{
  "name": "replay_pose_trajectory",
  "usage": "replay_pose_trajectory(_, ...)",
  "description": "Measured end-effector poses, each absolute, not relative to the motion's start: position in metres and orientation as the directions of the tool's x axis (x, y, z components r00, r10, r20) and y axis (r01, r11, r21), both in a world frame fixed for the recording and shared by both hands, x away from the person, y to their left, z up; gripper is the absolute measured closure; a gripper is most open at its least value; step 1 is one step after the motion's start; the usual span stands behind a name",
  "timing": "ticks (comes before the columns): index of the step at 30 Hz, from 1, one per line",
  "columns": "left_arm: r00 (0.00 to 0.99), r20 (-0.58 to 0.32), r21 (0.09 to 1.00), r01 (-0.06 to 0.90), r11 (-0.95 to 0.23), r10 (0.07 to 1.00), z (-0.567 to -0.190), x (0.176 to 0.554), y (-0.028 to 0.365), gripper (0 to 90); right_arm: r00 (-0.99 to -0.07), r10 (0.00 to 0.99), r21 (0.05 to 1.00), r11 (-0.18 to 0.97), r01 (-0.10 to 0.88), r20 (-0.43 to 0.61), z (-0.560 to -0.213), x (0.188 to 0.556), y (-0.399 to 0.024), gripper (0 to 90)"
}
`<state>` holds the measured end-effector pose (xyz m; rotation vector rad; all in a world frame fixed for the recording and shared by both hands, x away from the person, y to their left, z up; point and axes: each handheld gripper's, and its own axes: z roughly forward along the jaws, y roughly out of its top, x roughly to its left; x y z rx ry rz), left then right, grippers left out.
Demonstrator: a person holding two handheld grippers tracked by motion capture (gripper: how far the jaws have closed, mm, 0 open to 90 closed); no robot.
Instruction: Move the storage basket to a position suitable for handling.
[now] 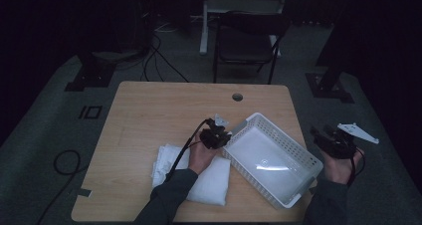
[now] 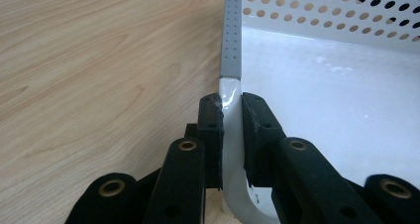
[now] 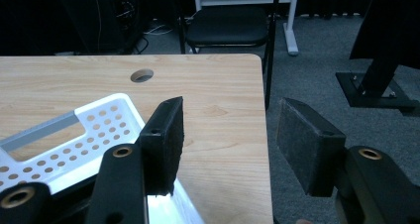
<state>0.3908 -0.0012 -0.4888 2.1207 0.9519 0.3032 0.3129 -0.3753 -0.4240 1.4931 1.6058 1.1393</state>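
While the white perforated basket [image 1: 272, 158] lies empty on the worktop [image 1: 149, 110], just right of a folded white cloth [image 1: 211, 182], its near-left corner rim [image 2: 231, 92] is clamped between the jaws of the left tool [image 2: 232, 120]. The grip can thus be judged made; any shifting of the basket is left to do. The right tool [image 3: 228, 144] is held unclenched and empty off the worktop's right edge.
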Motion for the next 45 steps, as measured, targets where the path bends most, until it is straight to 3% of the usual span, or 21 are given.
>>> replay_pose_trajectory(14,0.535,-0.149,0.708,0.645,-0.288,0.832,-0.485,0.413,0.024,79.8,-0.135,0.986,0.912,-0.03,0.408,0.093,-0.423,0.313,-0.374,44.5)
replay_pose_trajectory(23,0.405,-0.207,0.693,0.703,-0.159,0.891,-0.485,0.437,0.07,80.0,-0.153,0.984,0.911,-0.017,0.413,0.088,-0.424,0.317,-0.363,44.3)
replay_pose_trajectory(32,0.259,-0.229,0.681,0.732,-0.036,0.938,-0.484,0.452,0.108,80.0,-0.224,0.971,0.884,0.029,0.467,0.087,-0.436,0.335,-0.32,45.8)
replay_pose_trajectory(36,0.211,-0.227,0.677,0.736,-0.002,0.951,-0.483,0.454,0.12,80.0,-0.309,0.948,0.838,0.106,0.535,0.077,-0.459,0.359,-0.272,48.0)
replay_pose_trajectory(45,0.19,-0.199,0.682,0.731,-0.003,0.961,-0.483,0.451,0.141,79.7,-0.365,0.93,0.777,0.198,0.597,0.043,-0.479,0.382,-0.22,51.8)
